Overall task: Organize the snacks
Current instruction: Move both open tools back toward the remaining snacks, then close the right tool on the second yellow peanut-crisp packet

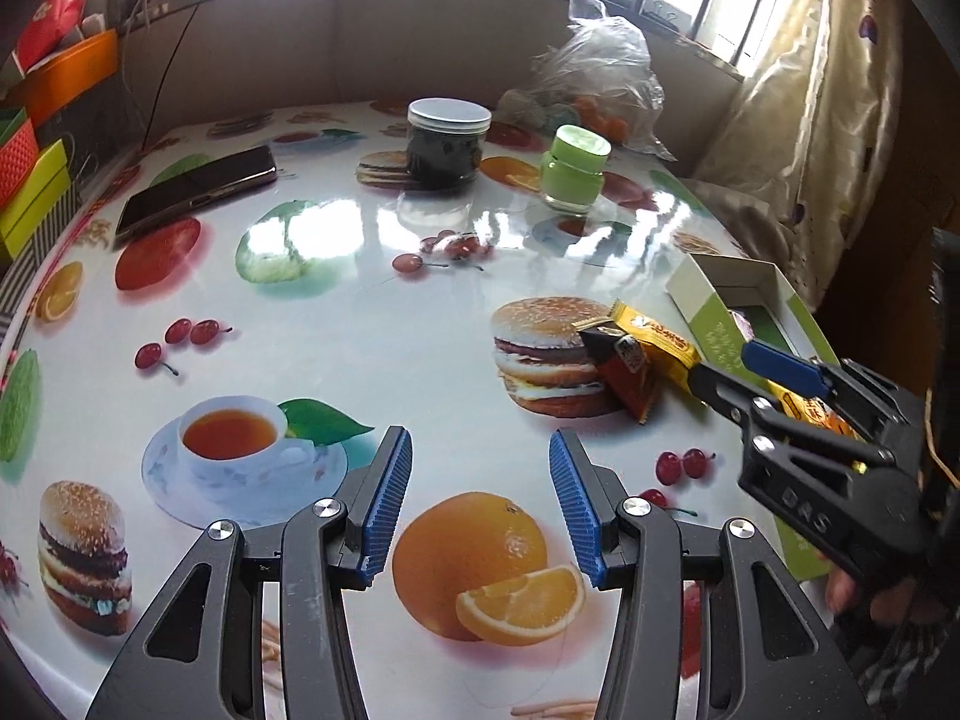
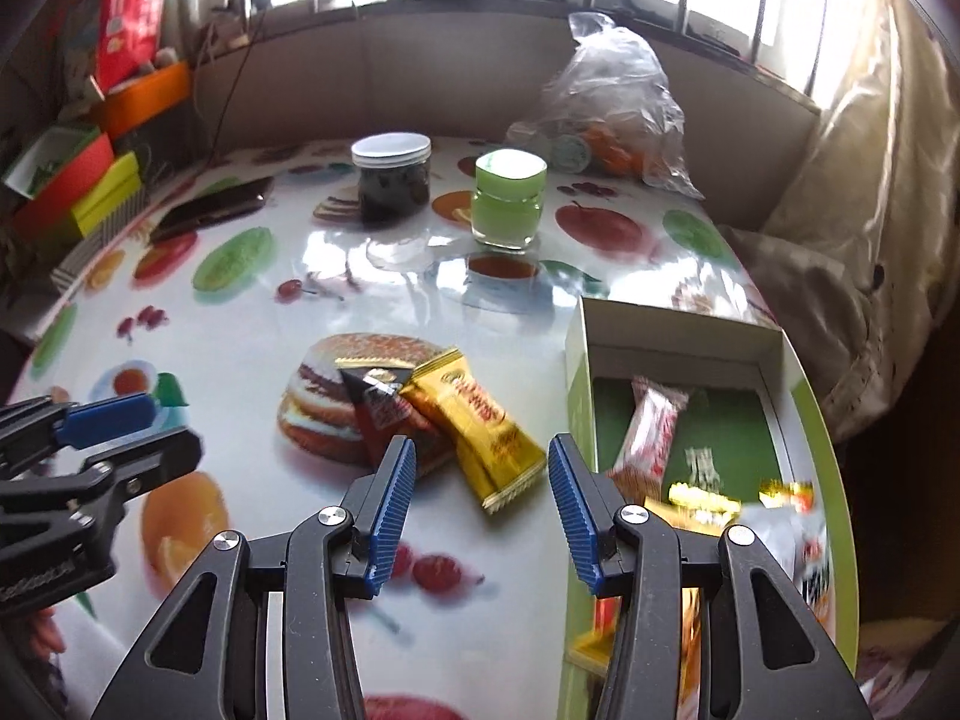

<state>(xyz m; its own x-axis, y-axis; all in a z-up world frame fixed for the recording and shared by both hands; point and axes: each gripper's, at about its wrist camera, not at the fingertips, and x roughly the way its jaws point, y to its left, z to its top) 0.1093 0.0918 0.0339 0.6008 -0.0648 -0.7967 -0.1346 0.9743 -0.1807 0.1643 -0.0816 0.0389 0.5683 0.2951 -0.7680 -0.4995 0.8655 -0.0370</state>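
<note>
Your right gripper [image 2: 480,492] stands released, its blue ribbed pads apart with nothing between them, poised just short of the long gold foil snack packet [image 2: 477,426]. Your left gripper [image 1: 480,498] is likewise released and empty, held over the glossy food-printed tablecloth [image 1: 360,330] well to the left of the work.

Two snacks remain outside the container. The gold packet lies partly across the dark red-and-black triangular foil packet [image 2: 384,414], the two touching, just left of the open white-and-green cardboard box [image 2: 684,330]. Several wrapped snacks already lie inside that box, among them a white-and-red wrapper [image 2: 651,432].

Risks noted:

- The packets overlap. If you close on the near end of the gold one, you are likely to drag the triangular packet along, or pinch both.
- Foil is slick and flat on a glossy cloth. A shallow approach may skate the packet forward instead of catching it; a pinch on the crimped end alone may let it slip out in transit.
- The box wall sits just beside your right finger [image 2: 570,510]. A sideways sweep could knock the light box toward the table edge, which is close on that side.
- The right-hand view is blurred, so alignment is hard to judge while the hand is travelling.
- Your left gripper is close enough to cross the right one's path if both converge on the pile.

The dark jar with the white lid [image 2: 391,177] and the green-capped glass jar [image 2: 509,198] stand well clear.
</note>
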